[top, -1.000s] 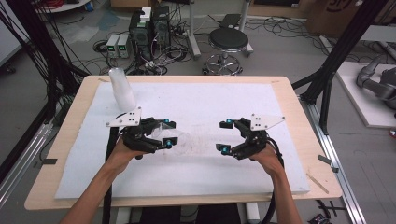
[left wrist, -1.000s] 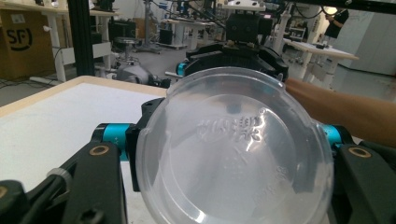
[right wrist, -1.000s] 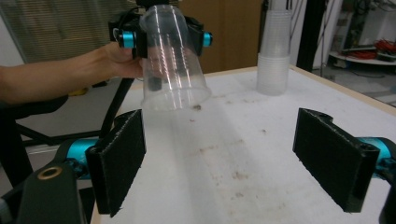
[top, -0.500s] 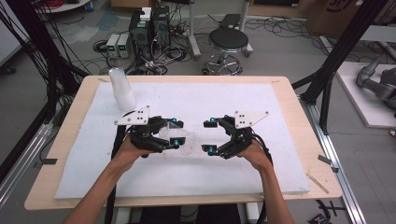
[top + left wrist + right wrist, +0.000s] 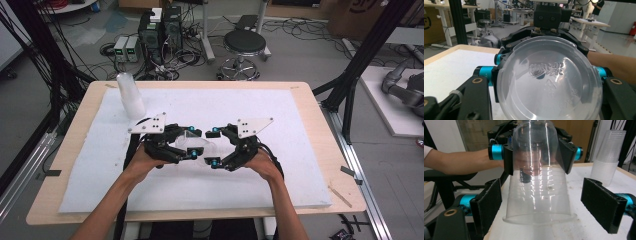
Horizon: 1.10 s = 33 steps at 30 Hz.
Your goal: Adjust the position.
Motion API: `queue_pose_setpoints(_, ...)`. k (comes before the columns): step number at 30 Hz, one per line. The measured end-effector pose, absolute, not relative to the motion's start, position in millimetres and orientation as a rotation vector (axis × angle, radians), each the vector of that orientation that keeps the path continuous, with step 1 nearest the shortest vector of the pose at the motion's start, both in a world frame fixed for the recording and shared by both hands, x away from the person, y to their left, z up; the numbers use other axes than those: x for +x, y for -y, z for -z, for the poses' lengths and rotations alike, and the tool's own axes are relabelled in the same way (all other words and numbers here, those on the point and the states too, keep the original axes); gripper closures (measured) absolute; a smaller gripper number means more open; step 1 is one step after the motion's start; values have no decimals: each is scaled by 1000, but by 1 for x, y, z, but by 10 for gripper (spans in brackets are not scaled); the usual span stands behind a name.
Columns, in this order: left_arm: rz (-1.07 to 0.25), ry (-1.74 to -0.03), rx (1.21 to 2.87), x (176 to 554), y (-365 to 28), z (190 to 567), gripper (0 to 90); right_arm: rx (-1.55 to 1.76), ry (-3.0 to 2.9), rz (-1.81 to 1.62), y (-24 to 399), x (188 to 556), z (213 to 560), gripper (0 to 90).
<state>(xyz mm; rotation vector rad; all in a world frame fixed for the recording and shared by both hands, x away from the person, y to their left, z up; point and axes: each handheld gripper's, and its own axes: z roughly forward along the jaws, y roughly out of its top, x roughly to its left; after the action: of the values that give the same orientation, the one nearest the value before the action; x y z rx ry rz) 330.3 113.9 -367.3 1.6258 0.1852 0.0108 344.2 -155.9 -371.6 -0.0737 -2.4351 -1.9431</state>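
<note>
**Clear cup held between 2 grippers at mid-table**

Here, a person's 2 forearms reach in from the near edge of a wooden table (image 5: pixel 310 107) covered by a white mat (image 5: pixel 280 150), each hand working a black two-jaw gripper. The left gripper (image 5: pixel 192 142) is clamped on the closed base end of a clear plastic cup (image 5: pixel 197 145), which lies level just above the mat with its open mouth turned to the right. In the right gripper view, the far jaws of the left gripper (image 5: pixel 537 155) press on both sides of the cup (image 5: pixel 539 187) near its base, while the flared rim points toward the camera. The right gripper (image 5: pixel 214 146) faces it from the right with its jaws spread wide; its 2 black pads (image 5: pixel 602 203) stand on either side of the cup's rim with a clear gap on each side, touching nothing. In the left gripper view, the cup's round embossed base (image 5: pixel 549 80) sits close to the lens, with the right gripper (image 5: pixel 549 50) just beyond it. A stack of clear cups (image 5: pixel 131 96) stands upright at the far left of the mat, well apart from both hands. On the floor beyond the table sit a round stool (image 5: pixel 244 45) and some electronics boxes (image 5: pixel 160 30).
</note>
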Motion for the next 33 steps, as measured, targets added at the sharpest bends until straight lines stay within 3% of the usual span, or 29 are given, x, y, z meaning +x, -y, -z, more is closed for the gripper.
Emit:
queue_pose_setpoints(20, -12, -166, 1629, 329, -111, 365, 401, -20, 2456, 1887, 137, 341, 377, 172)
queue_pose_setpoints(26, -5, -155, 1630, 328, -112, 364, 402, -7, 2469, 1883, 136, 340, 376, 292)
queue_pose_setpoints(33, -8, -151, 1634, 327, -113, 364, 389, 8, 2492, 1894, 137, 339, 375, 338)
